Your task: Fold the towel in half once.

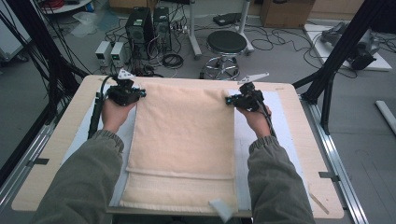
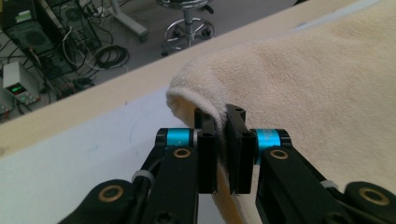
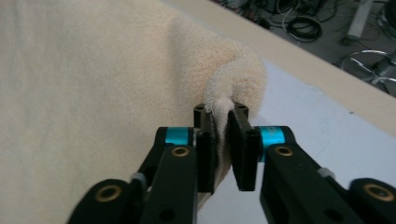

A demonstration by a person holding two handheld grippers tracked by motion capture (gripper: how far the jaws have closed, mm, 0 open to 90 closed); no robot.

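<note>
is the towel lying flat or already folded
Partly folded: the towel has a doubled band across its near end, and both far corners are pinched up by the left gripper and right gripper.

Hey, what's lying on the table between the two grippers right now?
Just the cream towel. In the high view its far edge runs from the left gripper across to the right gripper, each pinching a far corner; nothing else lies on that stretch.

bare mat [image 1: 250, 154] is lying open on either side of the towel [image 1: 182, 135]; the sleeves [image 1: 88, 186] are blocking its near corners, and nothing is standing beyond its far edge on the table [image 1: 46, 154].
</note>
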